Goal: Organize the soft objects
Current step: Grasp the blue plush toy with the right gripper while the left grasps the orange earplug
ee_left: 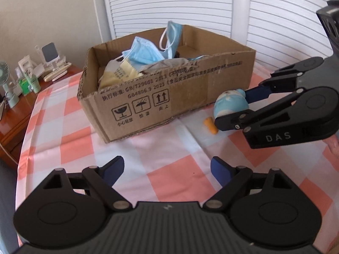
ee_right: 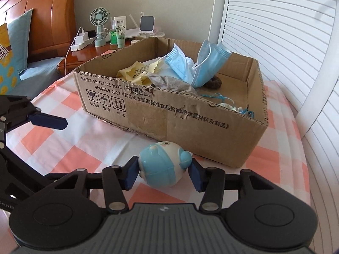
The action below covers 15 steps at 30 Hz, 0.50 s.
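1. Presently, the right gripper (ee_right: 163, 170) was positioned around the blue-and-white soft toy (ee_right: 164, 166), both pads touching its flanks; whether the toy was fully clamped or only bracketed could not be confirmed, but contact was visible on each side.
2. The toy was located on the checked tablecloth (ee_right: 63, 148), just beside the near wall of the cardboard box (ee_right: 190, 124).
3. The box lay directly ahead of the right gripper, so a lift and forward carry over the wall was judged to be required.
4. The left gripper (ee_left: 167, 172) was held wide and empty, well apart from the toy.
5. A small orange piece (ee_left: 210, 124) was noted beside the toy.
6. Face masks (ee_right: 197, 63) were already stored in the box.
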### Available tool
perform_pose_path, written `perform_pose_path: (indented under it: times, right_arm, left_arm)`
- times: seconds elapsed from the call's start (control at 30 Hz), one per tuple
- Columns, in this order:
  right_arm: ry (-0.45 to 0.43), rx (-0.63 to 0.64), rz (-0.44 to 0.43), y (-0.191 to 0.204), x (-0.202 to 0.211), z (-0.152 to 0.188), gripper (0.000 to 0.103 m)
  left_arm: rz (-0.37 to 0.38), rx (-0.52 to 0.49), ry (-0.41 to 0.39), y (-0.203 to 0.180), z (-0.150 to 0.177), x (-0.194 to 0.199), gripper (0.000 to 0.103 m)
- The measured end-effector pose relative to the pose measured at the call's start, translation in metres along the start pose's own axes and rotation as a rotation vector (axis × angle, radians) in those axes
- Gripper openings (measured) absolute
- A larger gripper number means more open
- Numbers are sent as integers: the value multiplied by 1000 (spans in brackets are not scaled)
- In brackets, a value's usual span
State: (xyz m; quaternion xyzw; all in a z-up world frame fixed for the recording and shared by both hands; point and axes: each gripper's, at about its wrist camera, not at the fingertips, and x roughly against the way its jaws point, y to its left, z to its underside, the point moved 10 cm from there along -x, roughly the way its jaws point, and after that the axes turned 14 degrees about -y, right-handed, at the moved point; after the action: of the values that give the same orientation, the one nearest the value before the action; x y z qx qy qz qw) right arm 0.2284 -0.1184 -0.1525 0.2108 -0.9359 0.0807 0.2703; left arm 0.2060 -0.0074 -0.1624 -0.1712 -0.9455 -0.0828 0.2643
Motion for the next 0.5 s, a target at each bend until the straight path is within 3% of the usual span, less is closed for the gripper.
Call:
perform_pose_path:
  times: [0.3,0.43,0.5]
  right_arm:
    - [-9,-26,50,-22,38,10,55]
    - [-8,-51,72,-31,50,21,56]
    - [-8,-63,82,-36,54,25,55]
  left_arm:
    - [69,-110,-5,-22,-18,7,86]
    - [40,-100,-23,-30,-24,-2,67]
    - [68,-78,-23,-38,-25,-9,50]
